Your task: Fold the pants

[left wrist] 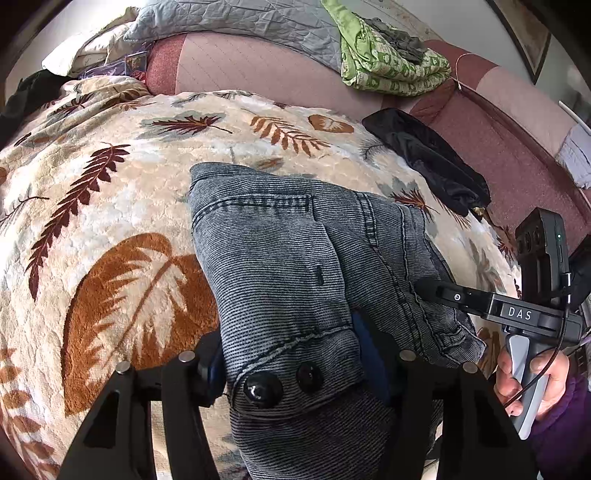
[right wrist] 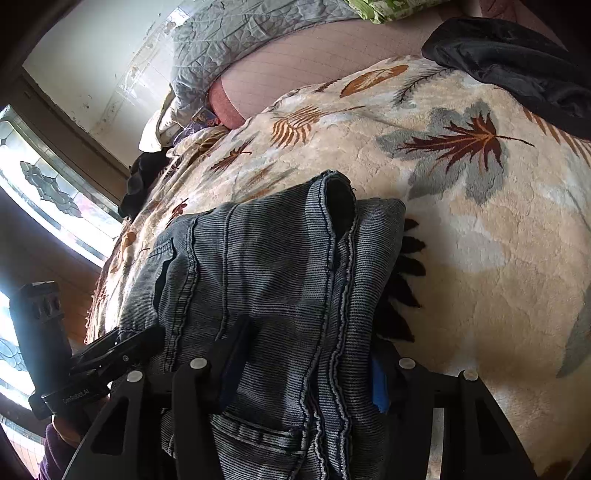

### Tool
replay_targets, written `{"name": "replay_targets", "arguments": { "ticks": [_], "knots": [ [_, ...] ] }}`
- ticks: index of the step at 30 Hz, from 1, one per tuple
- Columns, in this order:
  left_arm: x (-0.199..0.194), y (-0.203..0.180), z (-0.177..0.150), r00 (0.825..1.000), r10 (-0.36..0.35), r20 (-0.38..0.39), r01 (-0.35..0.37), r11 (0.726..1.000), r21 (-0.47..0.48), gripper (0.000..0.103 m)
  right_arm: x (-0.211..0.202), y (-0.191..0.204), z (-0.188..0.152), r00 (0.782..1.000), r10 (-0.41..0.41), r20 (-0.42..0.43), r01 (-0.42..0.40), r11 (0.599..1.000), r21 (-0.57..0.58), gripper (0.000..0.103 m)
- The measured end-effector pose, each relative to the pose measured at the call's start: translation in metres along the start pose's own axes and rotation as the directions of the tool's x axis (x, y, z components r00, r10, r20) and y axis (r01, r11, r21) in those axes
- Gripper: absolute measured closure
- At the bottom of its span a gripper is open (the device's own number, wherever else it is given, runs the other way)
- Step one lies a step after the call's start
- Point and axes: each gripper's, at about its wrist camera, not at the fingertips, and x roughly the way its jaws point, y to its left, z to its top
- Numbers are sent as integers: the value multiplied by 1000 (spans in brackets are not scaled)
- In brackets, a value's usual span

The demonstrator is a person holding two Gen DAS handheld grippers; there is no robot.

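Observation:
Folded grey-blue striped denim pants (left wrist: 280, 240) (right wrist: 266, 258) lie on a leaf-patterned fleece blanket (left wrist: 110, 184). My left gripper (left wrist: 291, 369) is shut on the near end of the bundle, where two black buttons (left wrist: 262, 389) show; its blue pads press the cloth from both sides. In the right wrist view my right gripper (right wrist: 306, 369) is shut on the other thick edge, with seams and a pocket running between its fingers. The left wrist view shows a right-gripper finger (left wrist: 443, 293) lying on the pants' right side. The left gripper's fingers (right wrist: 140, 345) reach in from the left.
A black garment (left wrist: 424, 158) (right wrist: 517, 55) lies on the blanket beyond the pants. Farther back are a green patterned cloth (left wrist: 388, 62) and a grey quilt (left wrist: 240, 22) on a pink mattress. A hand (left wrist: 550, 380) holds the right handle. A window (right wrist: 44, 192) is at left.

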Motion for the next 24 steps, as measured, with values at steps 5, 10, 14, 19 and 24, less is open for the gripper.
{"name": "replay_targets", "arguments": {
  "ticks": [5, 10, 14, 19, 24],
  "knots": [
    [-4, -4, 1, 1000, -2, 9, 1, 1000, 21, 50, 0, 6, 1, 1000, 2, 12, -1, 1000, -29, 56],
    [-11, -7, 4, 1000, -10, 27, 9, 1000, 27, 56, -8, 16, 2, 998, -2, 61, 7, 997, -82, 69],
    [-19, -13, 12, 999, -14, 43, 12, 999, 51, 59, -16, 26, 2, 994, -8, 106, 21, 992, -127, 74],
    [-27, -20, 30, 998, -1, 64, -3, 997, 73, 60, -27, 41, 11, 983, 33, 181, -2, 986, -169, 76],
    [-29, -18, 61, 995, 38, 96, -48, 994, 95, 60, -18, 53, 34, 974, 51, 220, -6, 980, -199, 76]
  ]
}}
